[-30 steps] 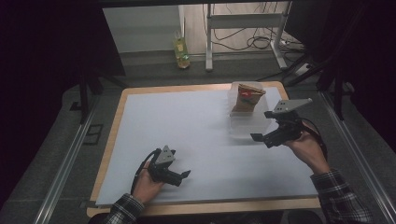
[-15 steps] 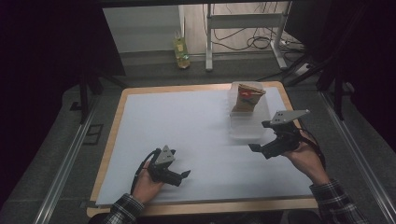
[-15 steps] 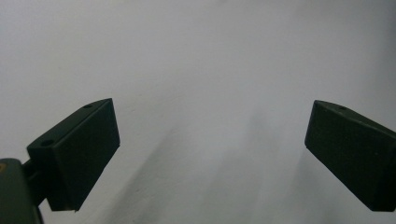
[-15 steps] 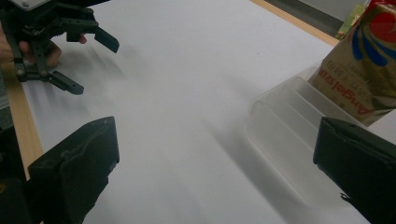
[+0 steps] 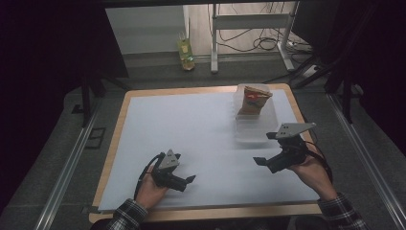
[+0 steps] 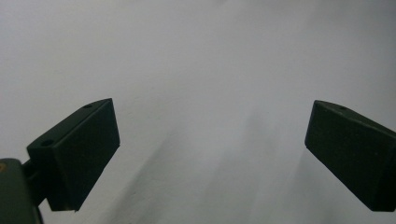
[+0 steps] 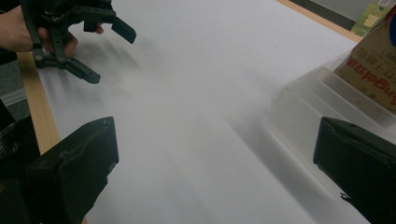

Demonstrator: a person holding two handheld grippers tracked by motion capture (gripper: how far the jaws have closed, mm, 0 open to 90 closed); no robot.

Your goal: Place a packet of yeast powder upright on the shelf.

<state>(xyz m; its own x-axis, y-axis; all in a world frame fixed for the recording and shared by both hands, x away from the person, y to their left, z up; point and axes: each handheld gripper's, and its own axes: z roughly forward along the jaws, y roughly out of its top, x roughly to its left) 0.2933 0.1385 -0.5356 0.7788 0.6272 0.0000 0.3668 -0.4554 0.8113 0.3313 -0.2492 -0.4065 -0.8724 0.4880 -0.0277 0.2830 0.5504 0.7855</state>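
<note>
Your right gripper [image 5: 264,154] hangs just in front of the clear plastic tray [image 5: 256,129], a little off its near edge, with its jaws spread wide and nothing between them. Your left gripper [image 5: 186,173] rests low on the white sheet [image 5: 191,129], well away from the tray on its left and nearer to you, and its jaws stand wide apart too, holding nothing.

That white sheet covers a wooden-edged table [image 5: 125,108], and the tray sits toward its far right part. Past the tray, off the far edge of the table, the floor carries a small yellow-green carton [image 5: 186,51], the legs of a white metal stand [image 5: 249,36] and a tangle of cables [image 5: 261,40]. The room around the table is dark.

From your right gripper view you look across the sheet with the tray [image 7: 317,107] at the right, close enough to see its stepped ridges, and your left gripper [image 7: 91,42] far off on the other side, held in your hand [image 7: 18,30]. Your left gripper view gives you bare white sheet [image 6: 201,70] between its two black jaws.

Inside the tray, at its far end, a brown paper packet [image 5: 253,99] with red print stands upright; the near part of the tray holds nothing.
</note>
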